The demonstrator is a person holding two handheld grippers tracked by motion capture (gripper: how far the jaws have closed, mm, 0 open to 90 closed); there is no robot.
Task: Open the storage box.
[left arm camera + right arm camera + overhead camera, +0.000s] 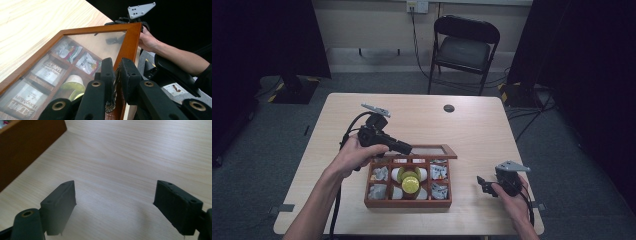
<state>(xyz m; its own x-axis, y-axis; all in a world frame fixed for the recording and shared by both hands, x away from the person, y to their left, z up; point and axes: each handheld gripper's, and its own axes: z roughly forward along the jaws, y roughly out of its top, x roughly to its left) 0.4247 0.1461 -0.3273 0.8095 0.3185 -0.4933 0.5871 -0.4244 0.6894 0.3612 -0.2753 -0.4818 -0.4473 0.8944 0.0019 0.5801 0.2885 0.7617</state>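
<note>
Left gripper (404, 148): held in the person's left hand (354, 156) left of the table's middle, reaching right to the lid; in the left gripper view its fingers (108, 75) are pinched together on the small metal clasp (110, 106) at the lid's front edge.
Lid (432, 151): brown wooden frame round a clear pane, lifted and tilted, hinged along the far side of the box; seen through the pane (75, 55) in the left gripper view are the compartments below.
Wooden box (408, 202): reddish-brown, divided into small compartments, standing on the near half of the light wooden table (472, 125), a little right of centre.
Contents: white sachets (379, 174) in the side compartments; a yellow-green bottle (409, 182) lying in the middle row.
Writing: "HongMian" reads on two white sachets (48, 71) under the pane, with Chinese characters beside it that are too small to read; other packets (87, 63) carry red and green print, not readable.
Right gripper (484, 185): held in the person's right hand (512, 197) near the table's right front edge, well apart from the box; its fingers (60, 205) stand apart over bare tabletop, nothing between them.
Box wall (25, 147): dark brown, at the upper left of the right gripper view.
</note>
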